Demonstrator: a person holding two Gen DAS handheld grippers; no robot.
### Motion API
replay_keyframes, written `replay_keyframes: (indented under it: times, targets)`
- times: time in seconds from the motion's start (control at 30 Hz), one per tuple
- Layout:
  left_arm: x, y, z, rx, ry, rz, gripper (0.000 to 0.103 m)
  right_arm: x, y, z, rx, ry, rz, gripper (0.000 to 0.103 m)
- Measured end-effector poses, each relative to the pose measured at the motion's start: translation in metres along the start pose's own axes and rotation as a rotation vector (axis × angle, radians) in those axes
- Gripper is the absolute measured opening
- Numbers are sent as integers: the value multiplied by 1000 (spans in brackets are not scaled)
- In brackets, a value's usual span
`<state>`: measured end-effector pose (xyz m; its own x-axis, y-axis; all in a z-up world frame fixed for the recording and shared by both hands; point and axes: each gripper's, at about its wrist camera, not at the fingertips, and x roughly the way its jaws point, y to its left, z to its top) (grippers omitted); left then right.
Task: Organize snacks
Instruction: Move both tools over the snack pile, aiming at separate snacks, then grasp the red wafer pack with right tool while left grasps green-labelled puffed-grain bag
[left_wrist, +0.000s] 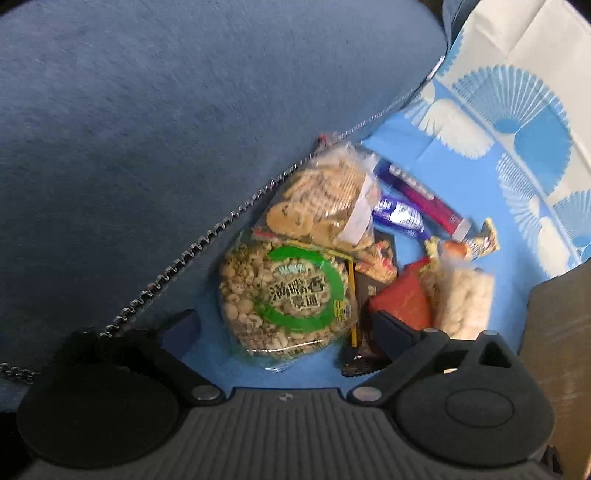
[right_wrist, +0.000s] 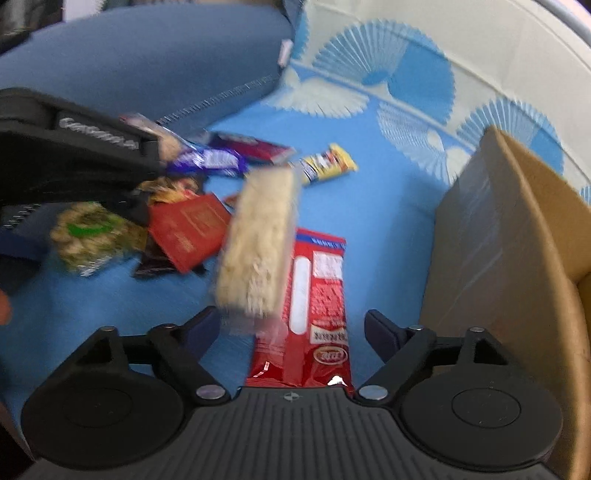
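A pile of snacks lies on a blue cloth. In the left wrist view my left gripper is open around a round clear pack with a green ring label. Behind it lie a clear bag of cookies, a purple bar, a red packet and a pale rice cracker pack. In the right wrist view my right gripper is open. The rice cracker pack and a long red packet lie between its fingers. The left gripper body shows at left.
A blue cushion crowds the left side of the pile. An open cardboard box stands at the right. A yellow bar lies farther back. The cloth's fan pattern rises behind.
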<state>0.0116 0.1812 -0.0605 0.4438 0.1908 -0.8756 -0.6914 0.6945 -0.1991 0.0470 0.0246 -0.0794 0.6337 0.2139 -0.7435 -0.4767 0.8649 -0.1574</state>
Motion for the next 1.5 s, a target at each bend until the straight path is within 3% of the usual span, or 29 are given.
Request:
replay_keyframes:
  times: [0.23, 0.3, 0.37, 0.4, 0.6, 0.8, 1.03, 1.17, 1.3, 1.5]
  targets:
    - [11, -5, 1, 23, 14, 32, 100, 11, -2, -1, 33, 28, 28, 86]
    - [11, -6, 0, 35, 12, 35, 99, 13, -8, -2, 83, 35, 66, 75]
    - [8, -6, 0, 43, -5, 30, 84, 11, -13, -3, 120, 33, 108, 57]
    - [8, -8, 1, 46, -14, 30, 82, 9, -13, -2, 121, 25, 116, 53]
    - [2, -1, 1, 40, -10, 2, 80, -4, -13, -3, 120, 18, 143, 47]
    - [-24, 10, -2, 65, 4, -76, 80, -31, -5, -7, 78, 16, 177, 46]
    - [-31, 18, -16, 137, 152, -171, 80, -57, -4, -28, 103, 118, 227, 46]
    - [-23, 12, -22, 212, 187, -150, 83, -62, -1, -42, 119, 137, 226, 51]
    - [-18, 8, -23, 234, 178, -118, 90, -60, 3, -42, 85, 87, 196, 65]
    - [-8, -6, -24, 277, 174, -63, 94, -41, 4, -42, 85, 119, 190, 66]
